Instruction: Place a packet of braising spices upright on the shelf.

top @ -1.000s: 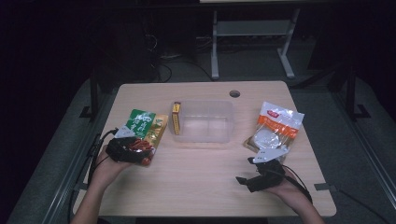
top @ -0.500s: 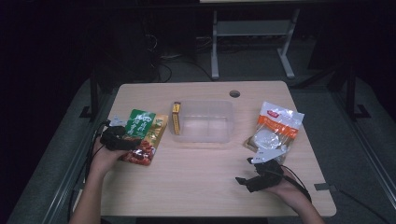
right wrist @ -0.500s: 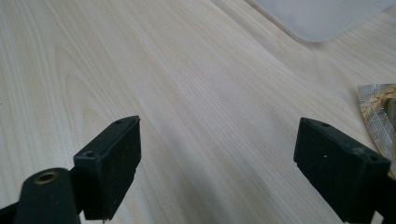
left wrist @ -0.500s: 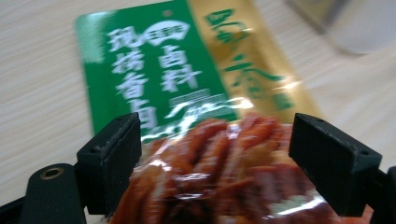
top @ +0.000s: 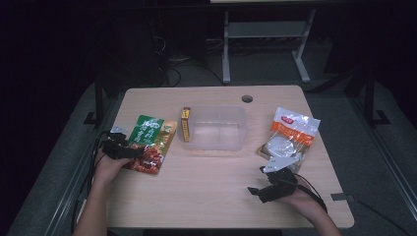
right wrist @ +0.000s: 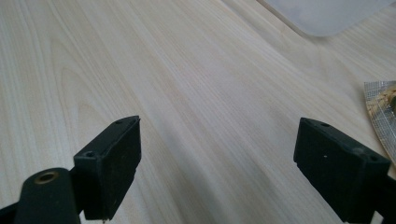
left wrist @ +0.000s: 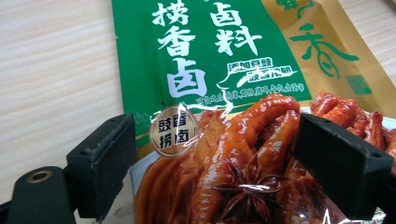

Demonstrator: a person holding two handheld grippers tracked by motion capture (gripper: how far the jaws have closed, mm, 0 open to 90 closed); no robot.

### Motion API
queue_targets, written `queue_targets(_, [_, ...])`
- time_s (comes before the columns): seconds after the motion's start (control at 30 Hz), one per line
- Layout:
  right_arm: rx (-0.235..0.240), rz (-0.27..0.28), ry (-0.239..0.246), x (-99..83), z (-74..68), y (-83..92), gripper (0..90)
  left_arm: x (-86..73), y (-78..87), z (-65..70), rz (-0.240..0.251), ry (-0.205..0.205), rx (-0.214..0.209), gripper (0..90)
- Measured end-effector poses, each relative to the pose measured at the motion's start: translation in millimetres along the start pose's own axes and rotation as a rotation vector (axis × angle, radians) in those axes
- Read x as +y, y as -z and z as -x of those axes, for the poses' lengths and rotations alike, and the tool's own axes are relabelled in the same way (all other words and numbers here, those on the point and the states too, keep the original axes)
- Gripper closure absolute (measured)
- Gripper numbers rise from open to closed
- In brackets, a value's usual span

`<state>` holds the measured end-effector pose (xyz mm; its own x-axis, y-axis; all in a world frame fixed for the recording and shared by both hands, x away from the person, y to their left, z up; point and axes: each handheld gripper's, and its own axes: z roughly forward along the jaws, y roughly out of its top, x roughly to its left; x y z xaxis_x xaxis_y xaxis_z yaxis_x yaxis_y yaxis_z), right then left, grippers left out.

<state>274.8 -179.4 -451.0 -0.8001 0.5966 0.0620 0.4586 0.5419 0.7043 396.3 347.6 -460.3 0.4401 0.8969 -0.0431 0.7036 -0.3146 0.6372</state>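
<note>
Table (top: 206,196): light wood, with a round hole near its far edge. The floor and the stands behind it are very dark and hard to make out.
Clear tub (top: 217,129): the landmark, in the middle of the table. It is see-through, so I cannot tell if something lies inside. In the right gripper view only one pale corner (right wrist: 322,16) is in the frame.
White and orange bag (top: 289,139): to the right of the tub, flat. The grey plate of the right gripper covers its near corner; in the right gripper view only an edge (right wrist: 380,105) shows.
Green sauce packet (top: 150,142): to the left of the tub, flat on the table. In the left gripper view (left wrist: 233,116) its near end is cut off by the frame.
Yellow box (top: 185,124): just beside the left wall of the tub; its print is too small to read.
Left gripper (top: 129,151): at the near left part of the packet. Jaws wide apart, one on each side of the packet, nothing pinched.
Right gripper (top: 261,190): in front and to the right of the tub, over bare wood. Jaws wide apart, nothing between them.
Change: one second ago the left gripper was nearer to the person; it has moved forward along the packet. The right gripper has stayed in place.
</note>
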Motion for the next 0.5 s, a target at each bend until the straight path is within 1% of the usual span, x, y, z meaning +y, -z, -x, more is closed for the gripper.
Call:
queue_targets(0.13, [-0.004, -0.001, -0.002, -0.6, 0.0, 0.3, 14.6, -1.2, -1.6, -3.2, 0.007, 0.012, -0.002, 10.4])
queue_targets(0.2, [-0.006, -0.006, 0.001, -0.7, -0.4, 0.3, 14.6, -2.4, -2.1, -5.2, 0.011, 0.02, -0.014, 10.5])
queue_targets(0.27, [-0.005, -0.007, 0.002, -0.7, -1.1, 0.0, 14.6, -4.9, -2.1, -6.5, 0.026, 0.032, -0.017, 10.4])
queue_targets(0.3, [-0.007, -0.01, 0.008, -0.7, -0.9, -0.1, 14.6, -5.6, -1.6, -7.7, 0.027, 0.026, -0.016, 10.5])
queue_targets(0.4, [-0.008, -0.015, 0.012, -0.5, -0.8, -0.4, 14.6, -7.3, -0.8, -9.2, 0.034, 0.035, -0.009, 10.6])
queue_targets(0.5, [-0.01, -0.017, 0.016, -0.5, -1.1, -0.4, 14.7, -7.2, 0.0, -8.3, 0.025, 0.04, -0.003, 10.8])
